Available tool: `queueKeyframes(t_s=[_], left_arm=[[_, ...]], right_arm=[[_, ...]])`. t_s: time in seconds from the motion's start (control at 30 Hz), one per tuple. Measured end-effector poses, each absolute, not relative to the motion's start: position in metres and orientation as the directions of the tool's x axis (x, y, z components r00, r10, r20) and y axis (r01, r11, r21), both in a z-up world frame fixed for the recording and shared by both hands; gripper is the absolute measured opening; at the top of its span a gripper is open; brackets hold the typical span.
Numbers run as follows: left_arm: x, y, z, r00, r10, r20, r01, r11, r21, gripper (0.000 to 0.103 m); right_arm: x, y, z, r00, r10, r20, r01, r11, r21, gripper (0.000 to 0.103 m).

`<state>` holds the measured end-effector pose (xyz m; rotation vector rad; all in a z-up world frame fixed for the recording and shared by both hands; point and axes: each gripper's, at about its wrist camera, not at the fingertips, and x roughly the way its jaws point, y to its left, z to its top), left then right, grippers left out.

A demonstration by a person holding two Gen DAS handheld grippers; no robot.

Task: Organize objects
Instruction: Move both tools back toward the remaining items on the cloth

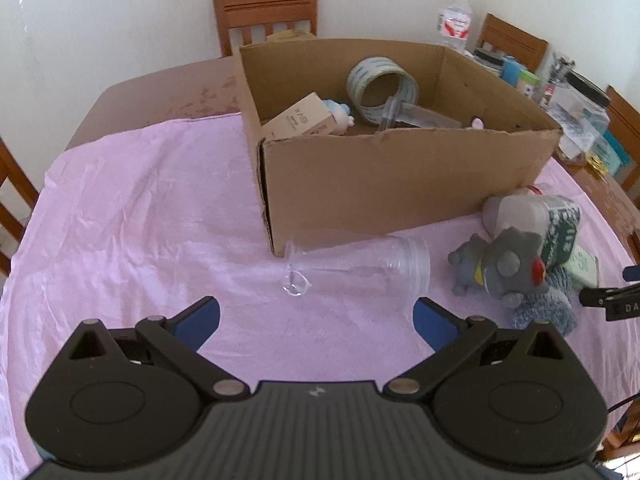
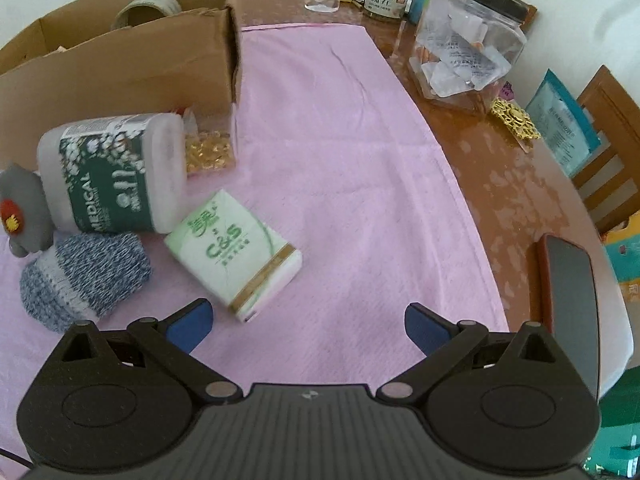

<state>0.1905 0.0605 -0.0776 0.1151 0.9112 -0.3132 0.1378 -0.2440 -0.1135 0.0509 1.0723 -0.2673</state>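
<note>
left gripper (image 1: 316, 314): your blue-padded fingers are spread wide and hold nothing, above the pink cloth (image 1: 140, 220) that covers the counter.
right gripper (image 2: 306, 326): your fingers are spread wide here too, empty, over bare cloth toward the counter's right edge.
clear plastic cup (image 1: 360, 268): lies on its side on the cloth, just ahead of your left fingers, against the near wall of the open brown cardboard box (image 1: 400, 184).
box contents: a roll of tape (image 1: 382, 88), a small tan carton (image 1: 300, 120) and a pale blue figure beside it.
grey toy figure (image 1: 504, 268): at the box's near right corner, resting on a blue-and-white knitted sock (image 2: 80, 276).
white cylindrical tub with green medical label (image 2: 116, 172): on its side, touching the toy and the box.
green-and-white tissue pack (image 2: 236, 256): flat on the cloth, just ahead of your right gripper's left finger.
far right edge of the counter: a clear jar with a black lid (image 2: 468, 52).
</note>
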Motion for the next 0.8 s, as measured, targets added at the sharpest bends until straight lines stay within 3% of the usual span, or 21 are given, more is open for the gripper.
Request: queueKeyframes(t_s=[0.33,0.53,0.8], left_arm=[[0.194,0.045,-0.080,0.566,-0.186,-0.803,0.268,0.963,-0.034,0.102],[0.197,0.043,-0.082,0.566,-0.168,-0.807,0.248,0.968,-0.027,0.102],[0.196,0.044,-0.081,0.551,-0.185,-0.814,0.273,0.961,-0.034,0.102]], right_arm=[[0.146,-0.294,-0.111,0.417,-0.228,-0.880,0.291,0.950,-0.109,0.103],[0.144,-0.262,-0.104,0.479,-0.051,-0.876,0.117,0.993,0.006,0.103],[0.166,-0.250,-0.117,0.505,-0.063,-0.861,0.076,0.997,-0.028,0.103]])
